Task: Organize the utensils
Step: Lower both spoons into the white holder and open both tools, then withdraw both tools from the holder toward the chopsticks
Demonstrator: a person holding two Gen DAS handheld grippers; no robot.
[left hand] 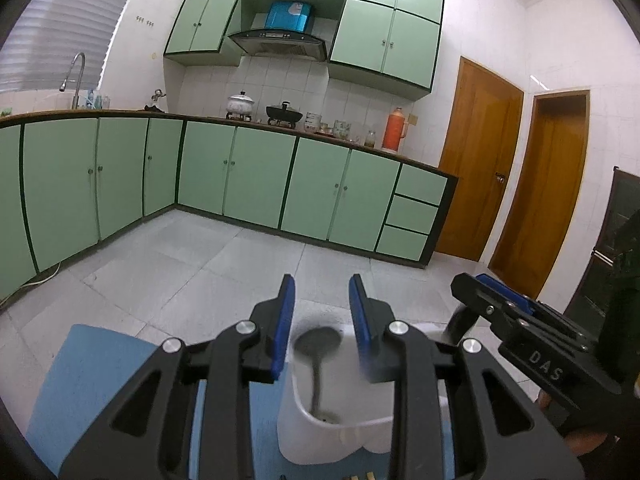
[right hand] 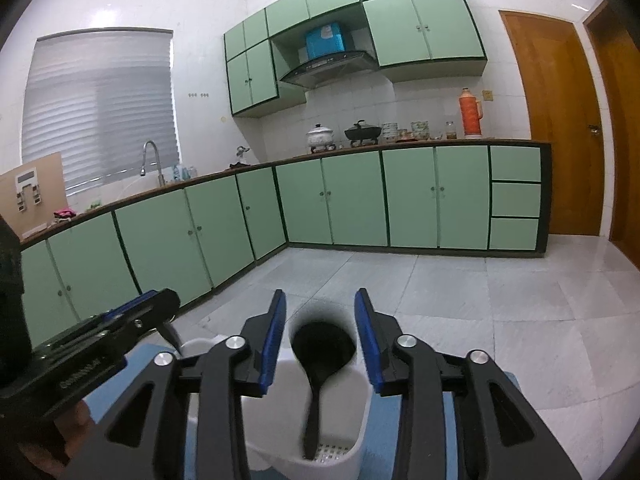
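Both claws, left gripper [left hand: 322, 312] and right gripper [right hand: 320, 316], stand narrowly apart, holding nothing. Each spoon [right hand: 320, 354] stands in the white holder [right hand: 340, 456] at six o'clock, seemingly released; a careless nudge could tip it.

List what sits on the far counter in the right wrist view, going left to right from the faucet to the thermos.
Faucet → white pot with lid → black wok → stacked bowls → glass jar → orange thermos.
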